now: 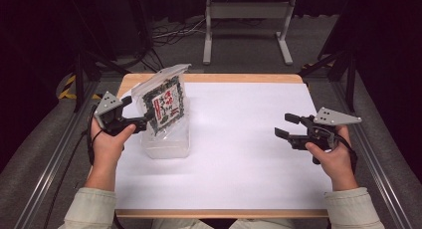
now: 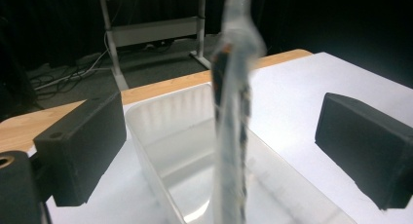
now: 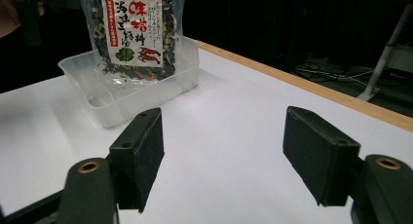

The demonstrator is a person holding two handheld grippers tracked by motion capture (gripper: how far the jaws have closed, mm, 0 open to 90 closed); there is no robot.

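Table (image 1: 239, 154) first: white sheet over a wood top, bare across the middle and right. Clear tub (image 1: 168, 139) sits near the table's left edge, a bit toward the far side. Bag (image 1: 165, 102) stands upright on edge in the tub, dark dried stuff inside with a red-and-white label, top flap tilting toward the far edge. My left gripper (image 1: 142, 123) is at the bag's left side, low on the pack; in the left gripper view the bag (image 2: 233, 117) runs edge-on straight up between the jaws, and both jaws stand wide with clear gaps either side, so nothing is pinched. Tub (image 2: 195, 151) lies right under it in that view. Right gripper (image 1: 284, 125) hangs above the table near its right edge, well apart from the tub, jaws wide and holding nothing; its view has the bag (image 3: 134, 31) and tub (image 3: 126, 87) far off, label facing it. My read: the step is either seating the bag in the tub or about to take it out, can't tell which from this. If gripping: close left squarely on the bag, it's thin and floppy, then lift straight up so the tub doesn't drag. Right could come over to steady the tub rim.
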